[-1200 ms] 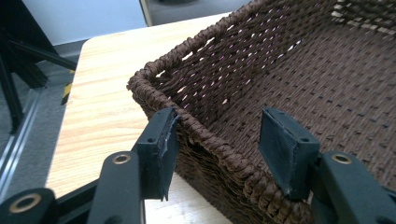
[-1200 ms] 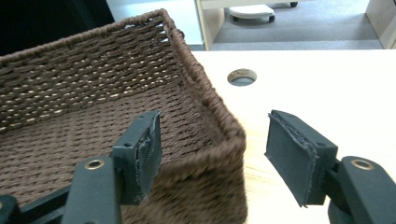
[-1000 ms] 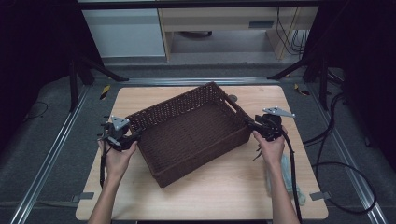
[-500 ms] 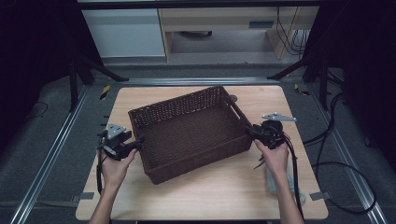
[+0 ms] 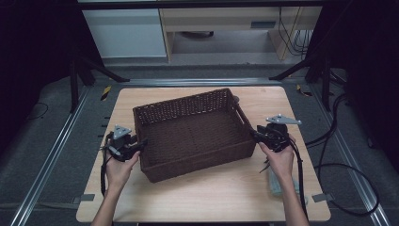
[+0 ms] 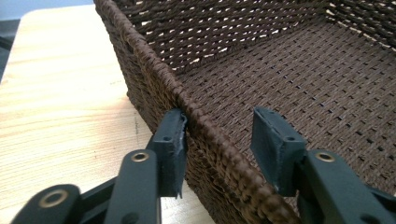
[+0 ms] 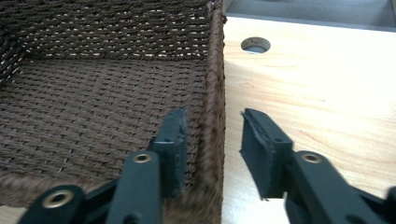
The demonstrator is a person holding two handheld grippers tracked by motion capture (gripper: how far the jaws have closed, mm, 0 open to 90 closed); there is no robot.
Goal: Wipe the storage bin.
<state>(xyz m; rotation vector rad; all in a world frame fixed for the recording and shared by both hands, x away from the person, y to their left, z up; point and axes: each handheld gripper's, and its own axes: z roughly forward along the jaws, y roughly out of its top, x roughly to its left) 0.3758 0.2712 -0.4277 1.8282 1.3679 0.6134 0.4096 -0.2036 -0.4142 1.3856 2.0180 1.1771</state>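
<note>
The woven basket sits on the worktop between both tools. Left hand-held gripper straddles its rim — jaws just closing, one pad touching, not clamped. Right hand-held gripper likewise straddles the opposite rim — closing, unclamped.

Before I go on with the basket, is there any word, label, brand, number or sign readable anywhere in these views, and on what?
None: no readable text in any view.
Wicker basket: plain weave, no tag or label showing.
Table: bare wood, no marking.
Left gripper and right gripper: black fingers with plain rivets, no lettering.
Cabinet behind the table: a small grey plate, too small and blurred to read.
</note>
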